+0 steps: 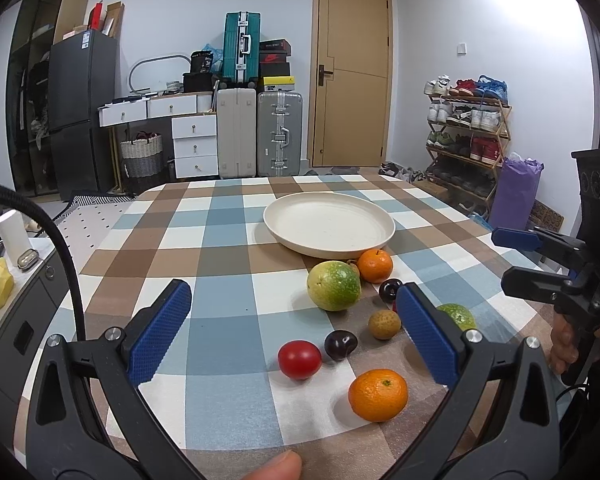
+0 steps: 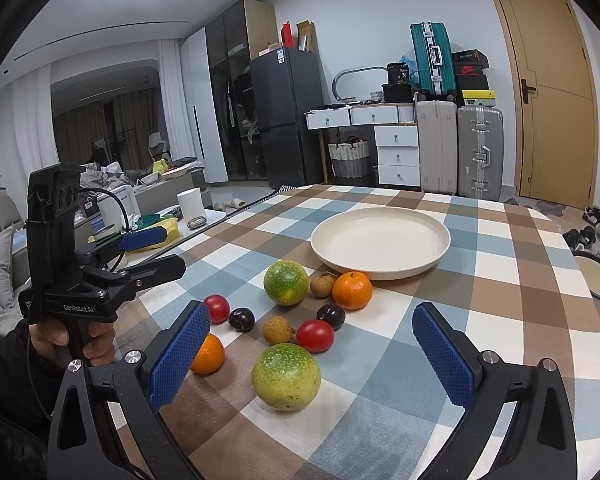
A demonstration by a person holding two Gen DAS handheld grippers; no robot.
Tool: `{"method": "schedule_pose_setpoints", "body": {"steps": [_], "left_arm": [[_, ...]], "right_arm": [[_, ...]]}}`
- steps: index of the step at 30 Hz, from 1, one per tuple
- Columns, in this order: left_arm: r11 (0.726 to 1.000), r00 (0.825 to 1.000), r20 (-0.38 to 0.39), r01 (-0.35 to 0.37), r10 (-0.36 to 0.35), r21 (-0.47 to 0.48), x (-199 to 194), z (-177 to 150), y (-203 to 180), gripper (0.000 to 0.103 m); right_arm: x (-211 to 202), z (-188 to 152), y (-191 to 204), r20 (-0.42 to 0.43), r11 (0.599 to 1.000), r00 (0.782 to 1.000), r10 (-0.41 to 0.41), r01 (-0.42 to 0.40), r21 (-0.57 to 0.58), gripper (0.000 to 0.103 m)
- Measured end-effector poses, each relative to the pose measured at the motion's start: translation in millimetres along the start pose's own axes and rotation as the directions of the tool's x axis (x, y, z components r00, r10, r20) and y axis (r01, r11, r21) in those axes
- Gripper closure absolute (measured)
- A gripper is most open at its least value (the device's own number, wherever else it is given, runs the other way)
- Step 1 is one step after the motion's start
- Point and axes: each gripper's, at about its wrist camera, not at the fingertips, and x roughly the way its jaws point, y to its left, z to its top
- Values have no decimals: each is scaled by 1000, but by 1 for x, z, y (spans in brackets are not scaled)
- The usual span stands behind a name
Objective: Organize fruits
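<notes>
A cream plate (image 1: 328, 224) (image 2: 380, 240) stands empty on the checked tablecloth. In front of it lie several fruits: two green-yellow fruits (image 1: 333, 285) (image 2: 286, 377), two oranges (image 1: 378, 395) (image 1: 375, 265), red tomatoes (image 1: 299, 359) (image 2: 315, 335), dark plums (image 1: 341, 345) (image 2: 241, 319) and brown longans (image 1: 384, 324) (image 2: 277, 330). My left gripper (image 1: 300, 332) is open and empty above the near fruits. My right gripper (image 2: 312, 356) is open and empty, with the near green fruit between its fingers' lines. The right gripper also shows at the left wrist view's right edge (image 1: 540, 256).
The checked table (image 1: 220, 240) has its edge at the left and right. Beyond stand suitcases (image 1: 260, 136), a white drawer unit (image 1: 194, 140), a dark fridge (image 1: 80, 112), a wooden door (image 1: 352, 76) and a shoe rack (image 1: 464, 136). A bowl (image 2: 598, 280) sits on the floor at the right.
</notes>
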Motion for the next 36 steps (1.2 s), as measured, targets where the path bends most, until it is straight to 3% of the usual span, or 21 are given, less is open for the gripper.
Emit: {"method": "schedule_pose_setpoints", "body": {"steps": [36], "left_arm": [[1000, 1000, 0, -1, 2, 7, -2, 2, 0, 1]], "right_arm": [[2, -2, -1, -5, 1000, 1000, 2, -2, 0, 0]]}}
